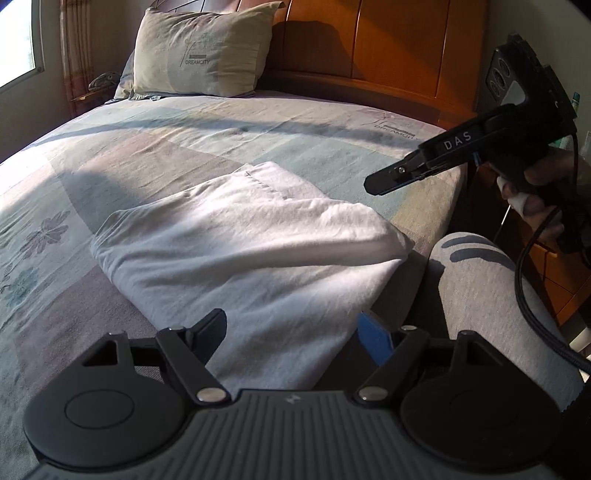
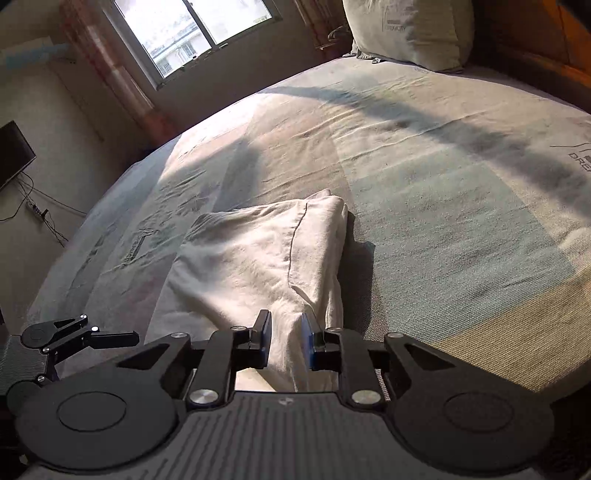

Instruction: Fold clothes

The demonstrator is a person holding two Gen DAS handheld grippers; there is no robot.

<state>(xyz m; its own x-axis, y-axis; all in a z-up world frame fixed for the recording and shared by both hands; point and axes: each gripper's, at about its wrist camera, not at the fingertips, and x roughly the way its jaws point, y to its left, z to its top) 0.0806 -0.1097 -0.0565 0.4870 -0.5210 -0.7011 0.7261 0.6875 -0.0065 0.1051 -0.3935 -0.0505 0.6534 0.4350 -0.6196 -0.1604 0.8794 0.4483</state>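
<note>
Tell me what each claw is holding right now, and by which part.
Nothing. The left claw stands open by the folded white garment; the right claw hangs above the bed, narrowly open and empty.

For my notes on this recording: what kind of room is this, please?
Most likely a home bedroom: a made bed with a patterned sheet, a pillow against a wooden headboard, and a curtained window.

Bedsheet (image 2: pixel 461 229) beyond the folded white garment (image 2: pixel 255 266) lies open up to the pillow (image 2: pixel 410 29).
</note>
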